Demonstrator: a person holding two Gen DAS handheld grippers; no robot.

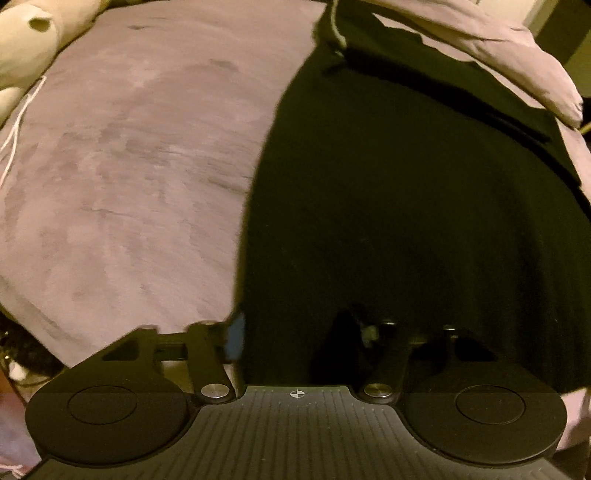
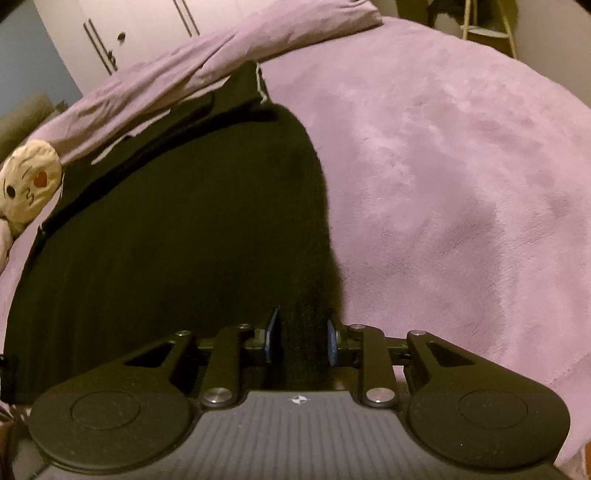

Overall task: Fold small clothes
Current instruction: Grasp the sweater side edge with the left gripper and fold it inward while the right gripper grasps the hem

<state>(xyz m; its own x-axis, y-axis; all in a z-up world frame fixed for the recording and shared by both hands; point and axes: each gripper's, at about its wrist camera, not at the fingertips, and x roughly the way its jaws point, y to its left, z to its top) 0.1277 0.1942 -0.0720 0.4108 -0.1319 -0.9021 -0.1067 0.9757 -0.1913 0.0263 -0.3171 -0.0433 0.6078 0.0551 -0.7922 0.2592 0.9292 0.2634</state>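
A black garment (image 1: 406, 221) lies spread on a purple plush blanket (image 1: 129, 166); a pale drawstring (image 1: 338, 33) shows at its far end. My left gripper (image 1: 299, 336) is open, its jaws set wide apart around the garment's near left corner, with one blue pad (image 1: 236, 338) at the cloth's edge. In the right wrist view the garment (image 2: 166, 240) fills the left half. My right gripper (image 2: 303, 339) has its blue pads (image 2: 273, 338) closed on a raised fold of the garment's right edge.
A cream plush toy (image 1: 26, 40) lies at the far left. A round emoji cushion (image 2: 29, 184) sits left of the garment. A rolled purple duvet (image 2: 207, 62) runs along the far side, with a white wardrobe (image 2: 122, 29) behind. The blanket (image 2: 461, 184) extends to the right.
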